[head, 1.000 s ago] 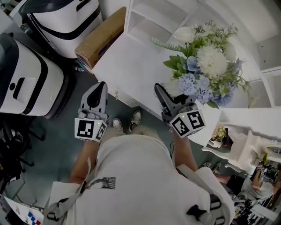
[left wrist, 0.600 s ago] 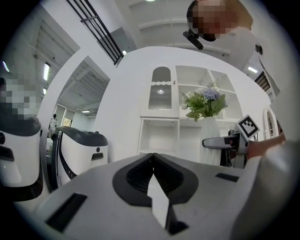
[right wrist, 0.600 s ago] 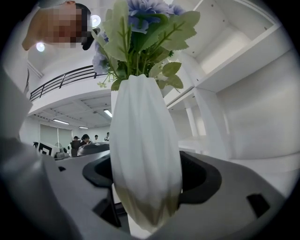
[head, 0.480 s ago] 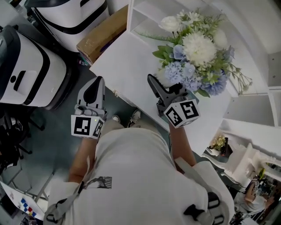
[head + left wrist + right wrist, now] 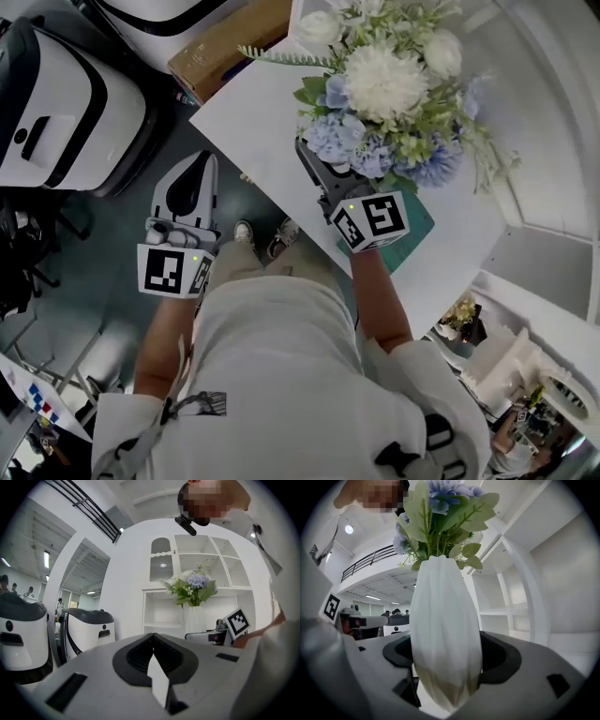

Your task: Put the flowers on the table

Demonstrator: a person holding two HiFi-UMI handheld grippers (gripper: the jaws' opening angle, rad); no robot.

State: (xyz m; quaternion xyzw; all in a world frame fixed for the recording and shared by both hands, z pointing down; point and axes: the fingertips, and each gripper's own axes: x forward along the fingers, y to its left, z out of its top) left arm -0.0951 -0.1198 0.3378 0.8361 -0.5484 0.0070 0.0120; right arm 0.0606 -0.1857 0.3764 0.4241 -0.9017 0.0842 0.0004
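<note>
- White desk (image 5: 248,122), one corner pointing toward the person. Grey floor (image 5: 103,253) shows below its near edge.
- Brown box (image 5: 225,42) sits just beside the desk's far-left edge.
- White-and-black machines (image 5: 56,103) stand on the floor at left. The left gripper view shows them too, with people far off behind.
- White shelves (image 5: 513,613) rise behind the desk, as seen in the right gripper view.
- Teal flat item (image 5: 417,230) lies on the desk near the near edge, partly under the right gripper's marker cube.
- Right gripper (image 5: 314,169) reaches in over the desk edge. Its fingers (image 5: 504,656) are spread round the lower body of a white ribbed vase (image 5: 445,634) and pinch it from both sides.
- Flowers (image 5: 384,84) are white and blue heads with green leaves. They stand upright in the vase, over the desk in the head view. Whether the vase's base touches the desk cannot be told.
- Left gripper (image 5: 190,183) is held over the floor, off the desk and well apart from the vase. Its fingers (image 5: 133,658) are pressed together with nothing between them.
</note>
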